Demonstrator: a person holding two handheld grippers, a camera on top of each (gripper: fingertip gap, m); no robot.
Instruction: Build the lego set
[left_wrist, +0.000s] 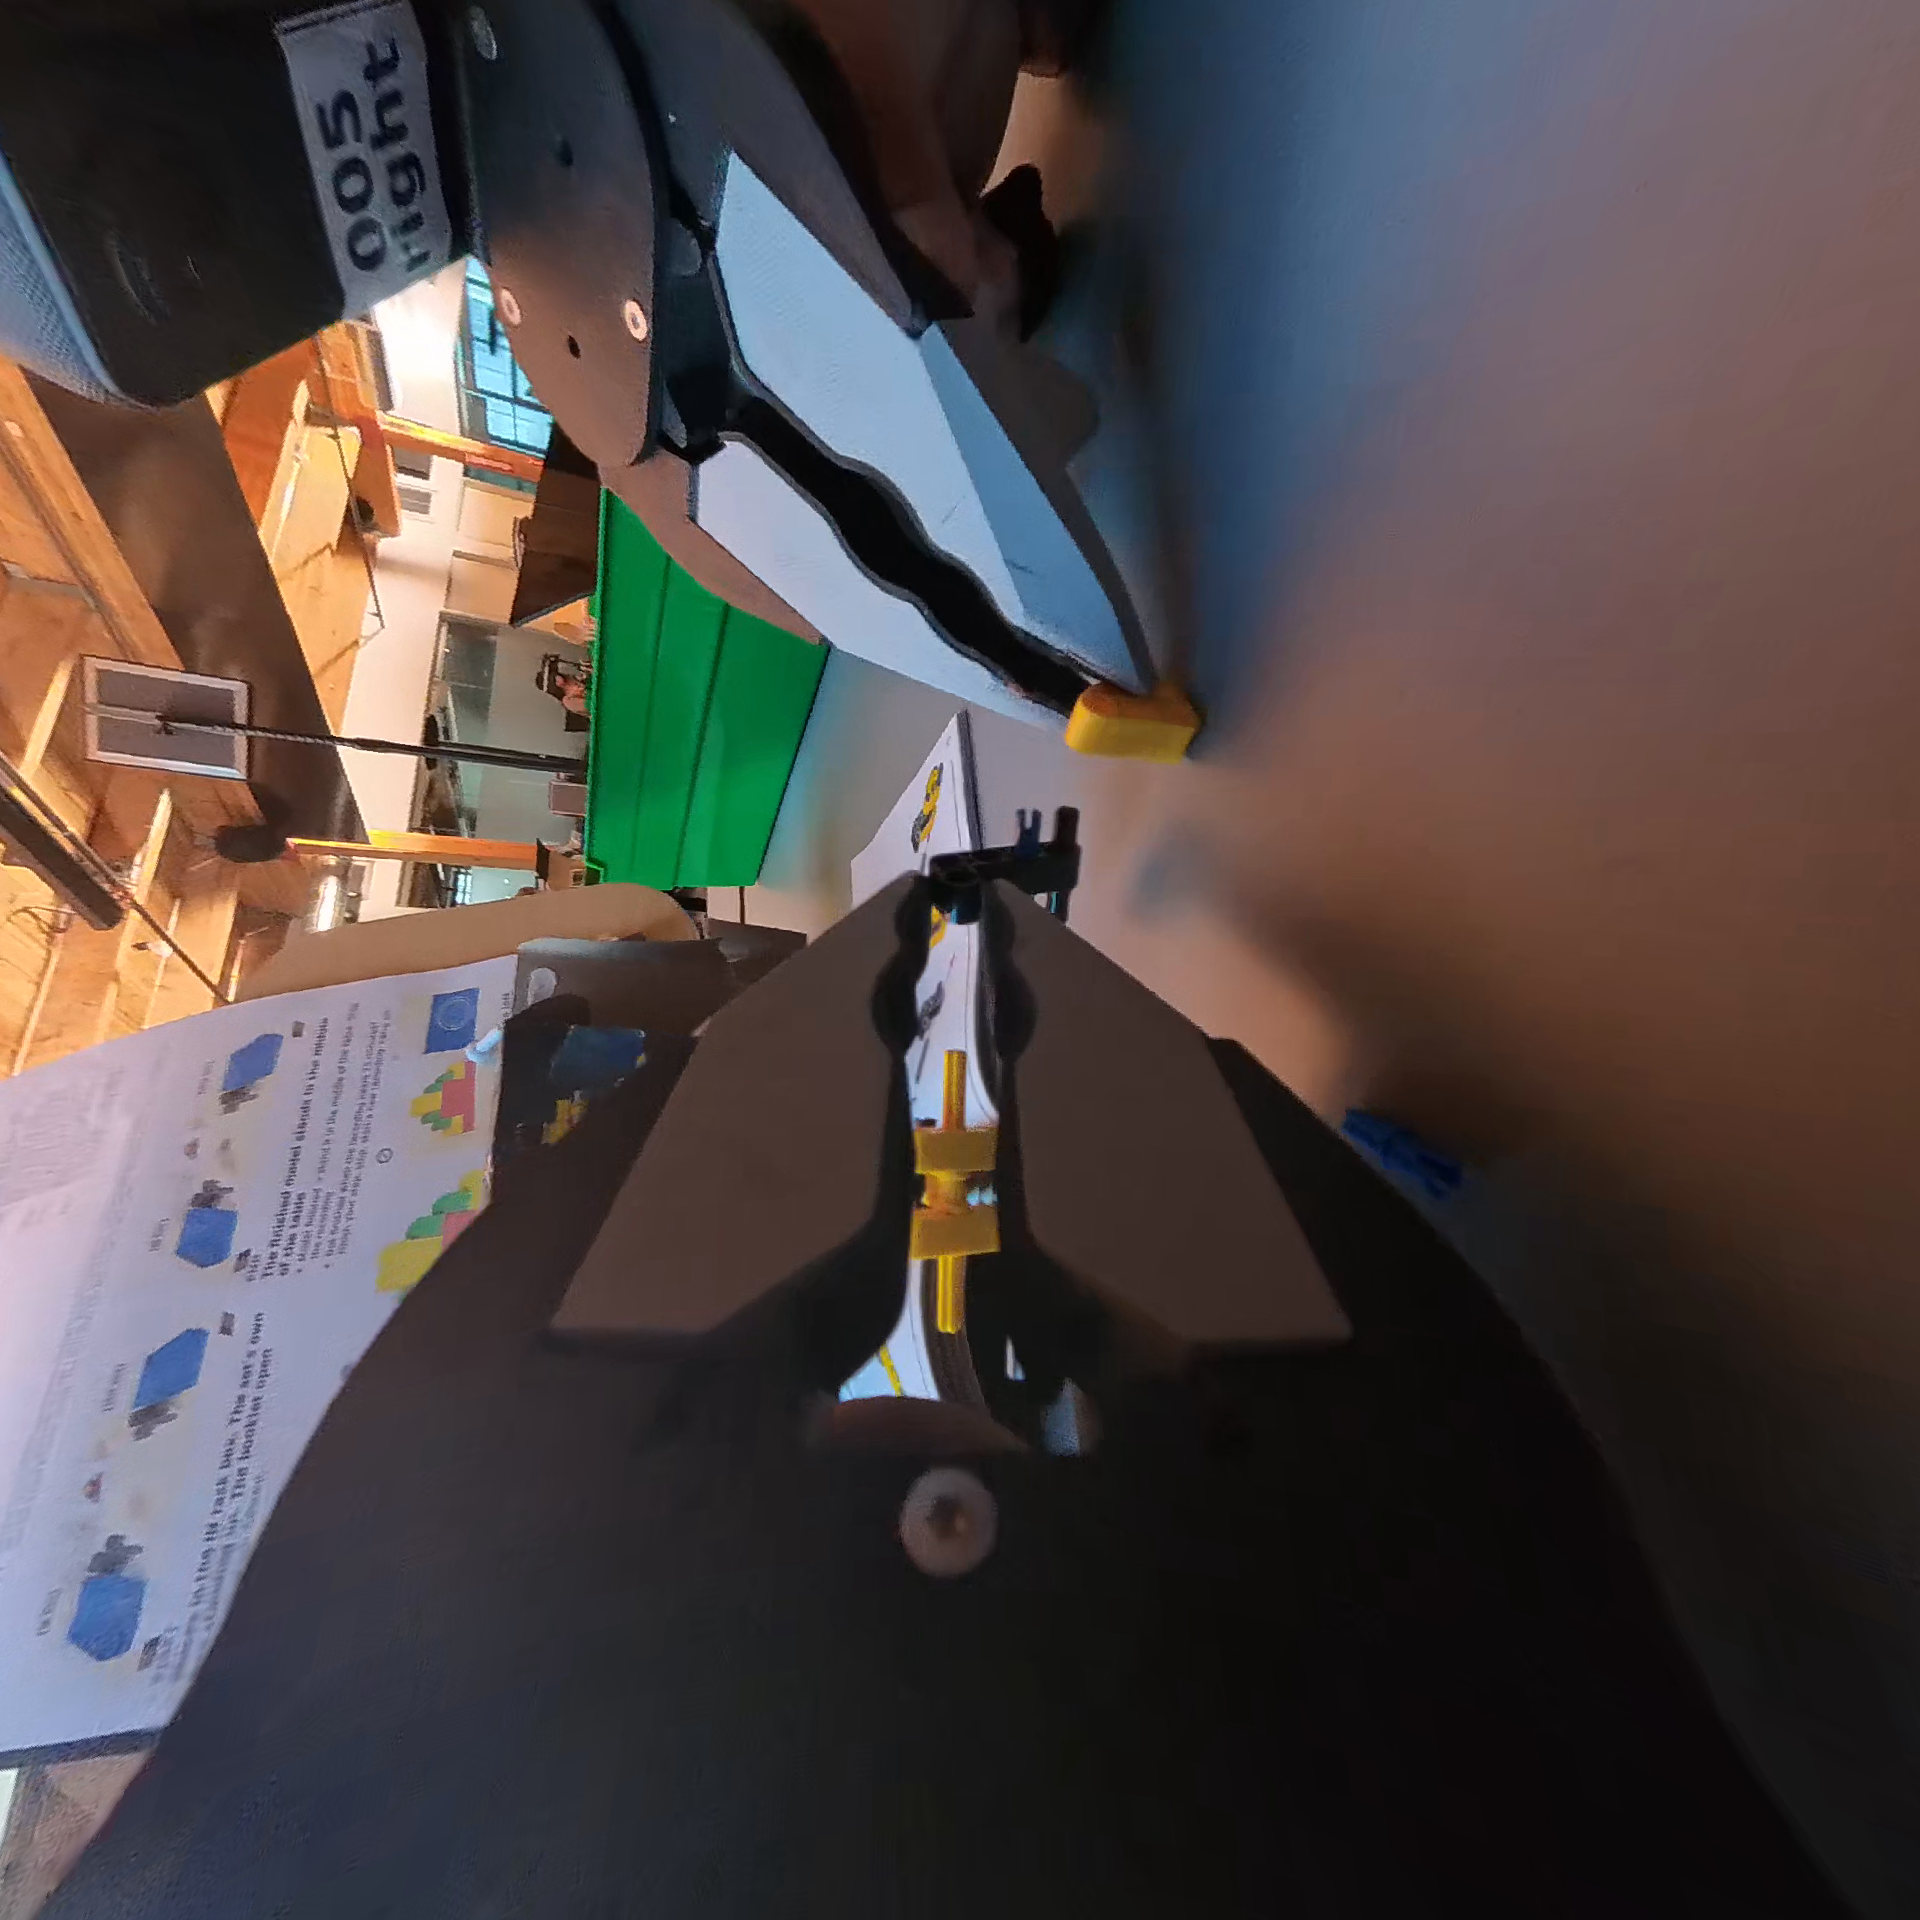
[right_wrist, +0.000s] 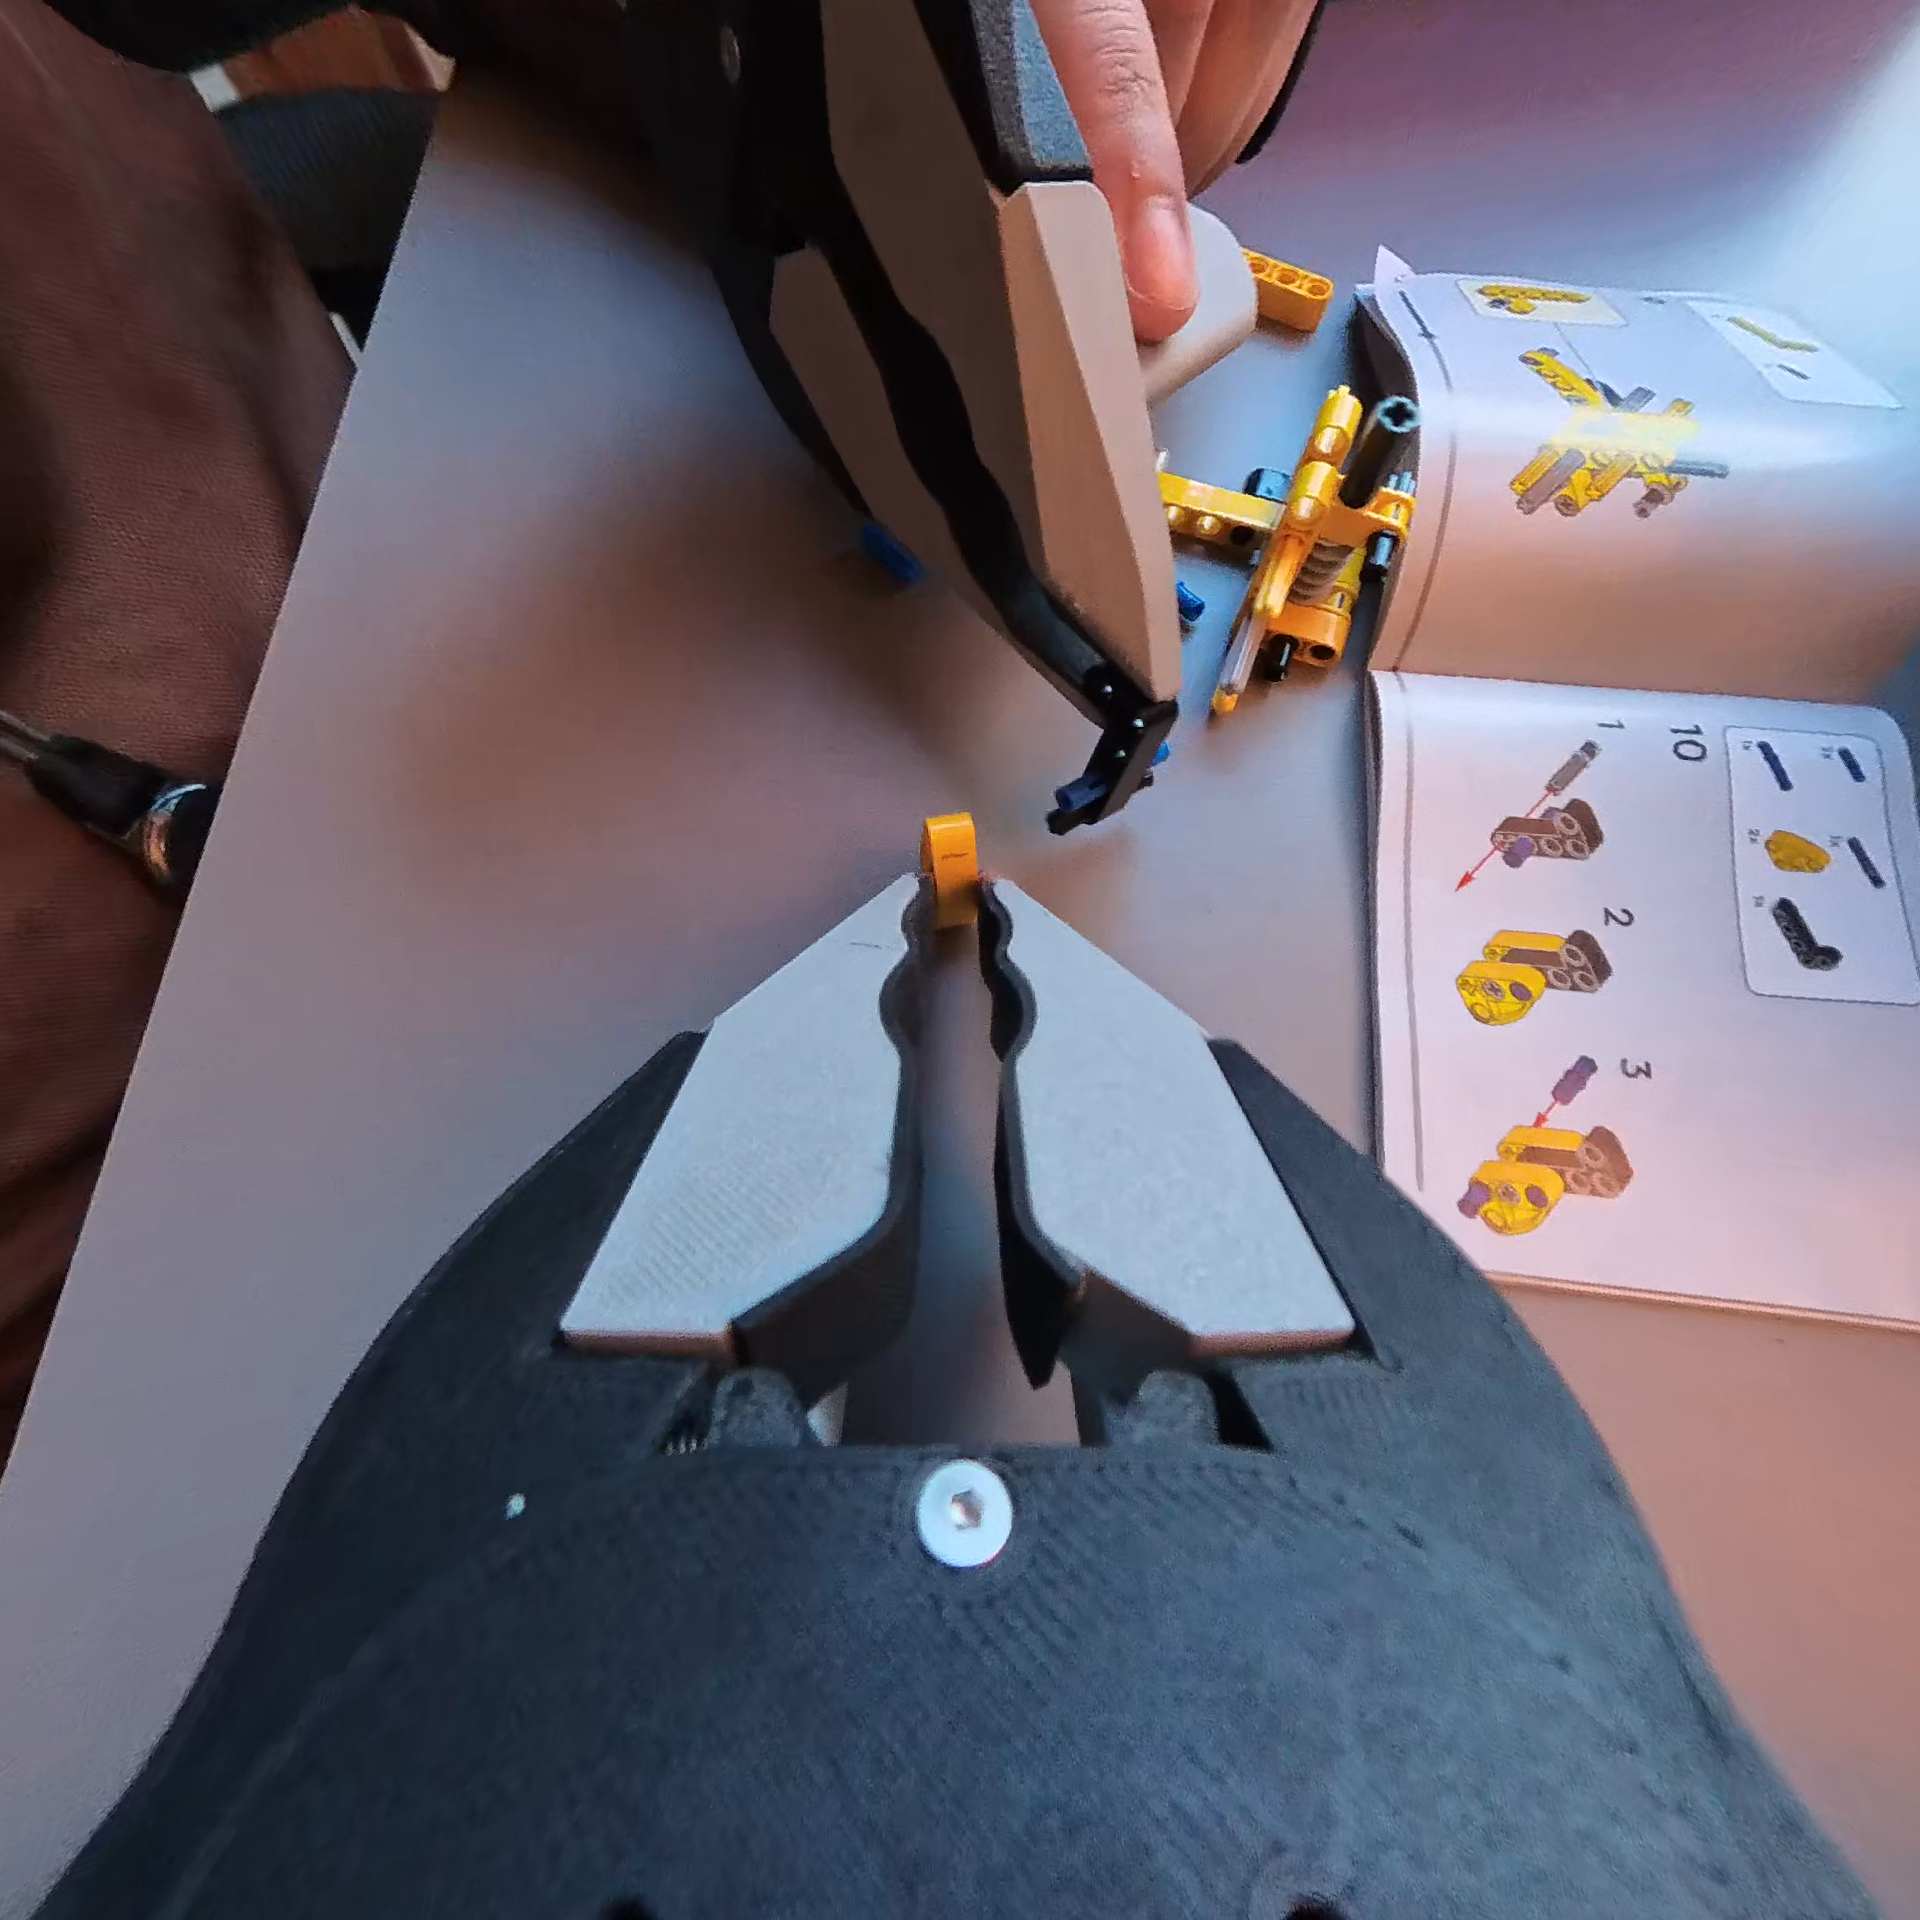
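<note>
Grey table (right_wrist: 582, 644) filled most of the right wrist view; open instruction booklet (right_wrist: 1621, 997) lay at the right edge, its page showing small sub-steps.

Partly built yellow assembly (right_wrist: 1314, 540) sat upper right of centre, beside the booklet's upper fold — several beams, pins and a spring-like part already joined (so the build was under way, judged well short of finished). A loose yellow beam (right_wrist: 1288, 286) lay above it, and a blue pin (right_wrist: 888, 551) lay alone on the table left of the other gripper.

Left gripper (right_wrist: 1127, 717) came in from the top of frame, jaws closed on a black angled beam (right_wrist: 1112, 769) carrying blue pins, tip held near frame centre.

Right gripper (right_wrist: 951, 888) in lower centre, jaws pinched on a small yellow piece (right_wrist: 951, 857), just beside the black beam but not touching it.

Judgement: the current sub-step looked like mating yellow piece to black beam; that sub-assembly and its joining to the main model remained.
</note>
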